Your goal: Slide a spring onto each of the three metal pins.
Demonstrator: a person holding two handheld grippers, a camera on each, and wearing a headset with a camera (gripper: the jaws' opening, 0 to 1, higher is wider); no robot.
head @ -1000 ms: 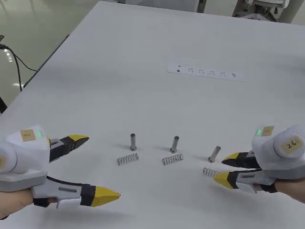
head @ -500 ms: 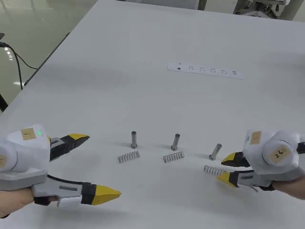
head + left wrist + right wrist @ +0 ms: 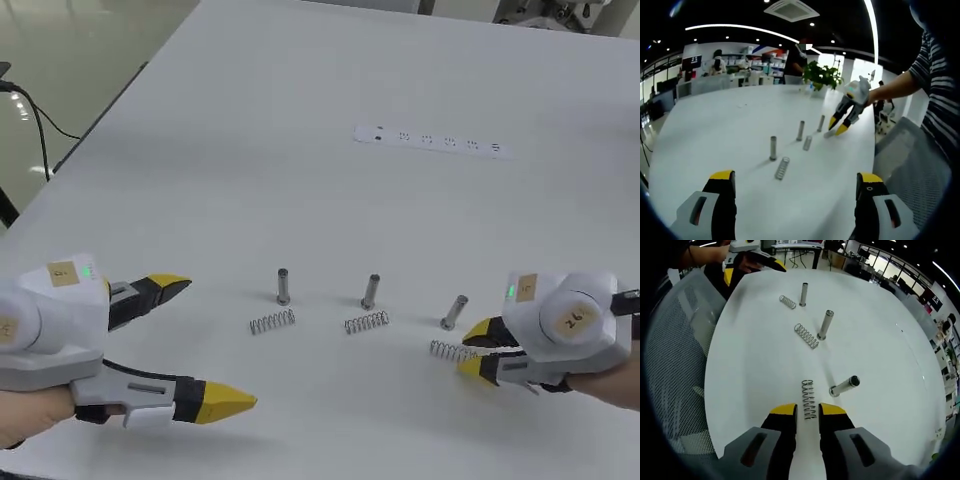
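Three short metal pins stand in a row on the white table: left pin (image 3: 283,286), middle pin (image 3: 371,291), right pin (image 3: 455,311). A spring lies in front of each: left spring (image 3: 272,322), middle spring (image 3: 366,322), right spring (image 3: 447,350). My right gripper (image 3: 472,348) is low on the table and narrowly open. In the right gripper view the near end of the right spring (image 3: 809,399) lies between its fingertips (image 3: 785,411), beside the right pin (image 3: 844,386). My left gripper (image 3: 205,345) is wide open and holds nothing, left of the left spring (image 3: 782,167).
A white power strip (image 3: 428,141) lies farther back on the table (image 3: 300,180). The table's left edge runs diagonally at the upper left, with floor and a black cable (image 3: 35,120) beyond it. A person's striped sleeve (image 3: 935,85) is at the right of the left gripper view.
My right gripper has moved left along the table until its tips flank the end of the right spring. The left gripper has hardly moved. The head camera shifted slightly.
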